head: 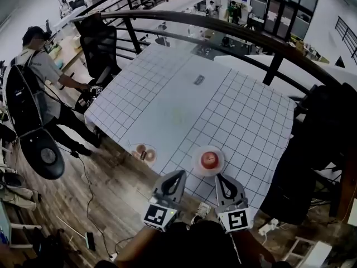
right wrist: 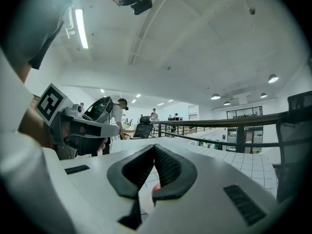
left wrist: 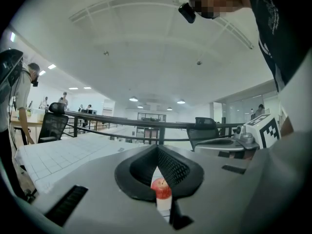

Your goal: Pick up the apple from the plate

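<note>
The round red apple (head: 209, 159) is sitting on a small white plate (head: 196, 167), just ahead of both grippers and between the lines along which they are pointing. The plate is resting near the close edge of a white table with a black grid (head: 167, 105).

The left gripper (head: 179, 173) is pointing level at the apple with its dark jaws closed tip to tip and gripping nothing. In its own view the apple (left wrist: 161, 188) is showing through the gap below the tips.

The right gripper (head: 218, 177) is sitting just beside it. Its jaws are likewise pressed together and empty, with a red sliver of the apple (right wrist: 155, 188) showing beyond them.

Ahead and left of the left gripper, a small clear dish holding something brown (head: 143, 152) is lying at the table's edge. Further left, a person wearing a dark backpack (head: 33, 71) is standing beside a black office chair (head: 99, 43).
</note>
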Available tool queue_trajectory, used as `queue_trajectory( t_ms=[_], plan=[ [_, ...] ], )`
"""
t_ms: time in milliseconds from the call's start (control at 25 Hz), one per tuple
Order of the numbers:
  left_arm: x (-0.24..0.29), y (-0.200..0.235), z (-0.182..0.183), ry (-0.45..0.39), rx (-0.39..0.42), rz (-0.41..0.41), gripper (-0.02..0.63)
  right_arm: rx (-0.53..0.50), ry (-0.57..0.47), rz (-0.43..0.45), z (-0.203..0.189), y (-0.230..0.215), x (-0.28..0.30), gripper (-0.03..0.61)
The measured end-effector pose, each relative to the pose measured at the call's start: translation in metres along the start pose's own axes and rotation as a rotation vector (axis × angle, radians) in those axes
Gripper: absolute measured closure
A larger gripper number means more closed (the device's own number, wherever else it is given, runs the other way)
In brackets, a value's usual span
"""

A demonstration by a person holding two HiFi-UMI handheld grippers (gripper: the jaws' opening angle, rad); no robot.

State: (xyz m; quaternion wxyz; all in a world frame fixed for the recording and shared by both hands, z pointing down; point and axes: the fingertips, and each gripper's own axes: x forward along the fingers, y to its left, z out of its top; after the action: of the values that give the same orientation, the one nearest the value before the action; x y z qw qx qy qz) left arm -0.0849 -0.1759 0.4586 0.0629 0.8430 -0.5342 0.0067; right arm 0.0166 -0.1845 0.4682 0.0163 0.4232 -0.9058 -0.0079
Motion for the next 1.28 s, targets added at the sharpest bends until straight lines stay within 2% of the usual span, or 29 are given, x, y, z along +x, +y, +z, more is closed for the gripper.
queue_trajectory(
  t_ms=[200,400,600,1080,1120,1160,1280],
  plan=[
    [0.013,0.007,0.001,-0.012,0.007,-0.022,0.595,0.024,0.032,-0.007,-0.011,-0.012,0.013,0.555],
    [0.026,0.029,0.0,-0.014,0.017,0.008,0.596,0.025,0.031,-0.03,-0.009,-0.015,0.032,0.555],
    [0.042,0.04,0.0,-0.011,0.008,-0.068,0.596,0.019,0.026,-0.108,-0.008,-0.015,0.041,0.554],
    [0.049,0.056,-0.02,0.04,0.005,-0.185,0.596,-0.005,0.091,-0.2,-0.036,-0.007,0.049,0.552],
    [0.049,0.057,-0.024,0.049,0.009,-0.197,0.595,0.0,0.102,-0.206,-0.04,-0.007,0.049,0.53],
    [0.048,0.057,-0.029,0.058,0.014,-0.208,0.596,0.005,0.113,-0.213,-0.044,-0.006,0.05,0.438],
    [0.048,0.062,-0.039,0.075,0.014,-0.223,0.595,0.019,0.144,-0.228,-0.056,-0.006,0.052,0.373]
  ],
)
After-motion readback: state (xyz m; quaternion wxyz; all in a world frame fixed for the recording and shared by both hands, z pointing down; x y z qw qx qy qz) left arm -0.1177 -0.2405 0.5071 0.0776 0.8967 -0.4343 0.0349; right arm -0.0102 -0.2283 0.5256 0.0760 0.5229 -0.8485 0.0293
